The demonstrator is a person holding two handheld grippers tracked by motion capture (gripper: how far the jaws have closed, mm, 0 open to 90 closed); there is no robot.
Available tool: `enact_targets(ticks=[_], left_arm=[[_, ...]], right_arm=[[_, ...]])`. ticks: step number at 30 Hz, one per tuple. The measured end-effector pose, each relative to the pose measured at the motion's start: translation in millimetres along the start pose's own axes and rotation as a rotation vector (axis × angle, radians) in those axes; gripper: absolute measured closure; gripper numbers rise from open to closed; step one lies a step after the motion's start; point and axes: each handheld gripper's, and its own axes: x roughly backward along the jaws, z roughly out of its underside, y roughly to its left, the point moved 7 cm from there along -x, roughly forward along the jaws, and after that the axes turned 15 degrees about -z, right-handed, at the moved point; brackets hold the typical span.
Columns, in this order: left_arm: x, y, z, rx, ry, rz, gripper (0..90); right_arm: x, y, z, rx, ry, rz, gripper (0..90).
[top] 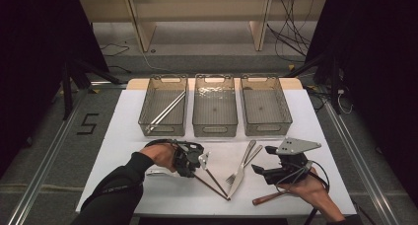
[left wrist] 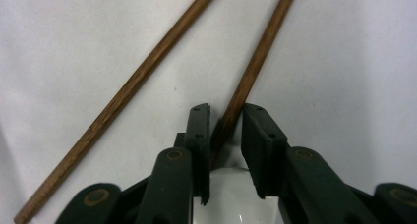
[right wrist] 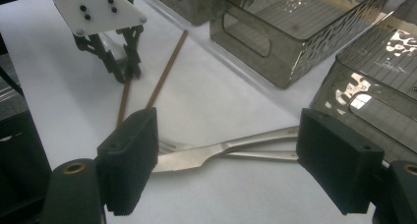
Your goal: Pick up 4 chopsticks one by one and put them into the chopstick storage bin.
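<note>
Reaching in from lower left, left hand holds left gripper low over white table; fingers narrow, straddling one brown chopstick, grip unclear. 2nd chopstick lies beside. Right gripper w/ fingers wide, hovering by knife & fork. 3 bins at back.

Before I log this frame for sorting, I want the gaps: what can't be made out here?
- Left gripper, left gripper view: jaws flank one wooden chopstick; whether they press it can't be told.
- White object, same view: jaws hide most of it.
- Brown-handled utensil, high view: the right hand covers its far end.
- Knife and fork, right gripper view: the jaws cover their ends.
</note>
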Motion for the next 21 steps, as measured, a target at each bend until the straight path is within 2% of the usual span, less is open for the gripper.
enact_targets(ticks=[4,7,14,21], left_arm=[[0.0,-0.2,-0.5,-0.009,-0.001,0.003,75.7],[0.3,-0.4,-1.5,-0.038,0.008,0.002,77.3],[0.0,-1.6,-2.6,-0.052,-0.008,0.003,83.1],[0.3,-1.0,-2.1,-0.064,-0.011,0.004,83.6]], right_arm=[[-0.2,0.1,0.0,0.0,0.0,-0.001,25.1],[-0.4,0.1,0.1,0.001,0.002,-0.001,25.1],[-0.7,0.1,0.3,0.003,0.004,-0.003,25.1],[-0.8,0.0,0.2,0.002,0.004,-0.004,25.1]])
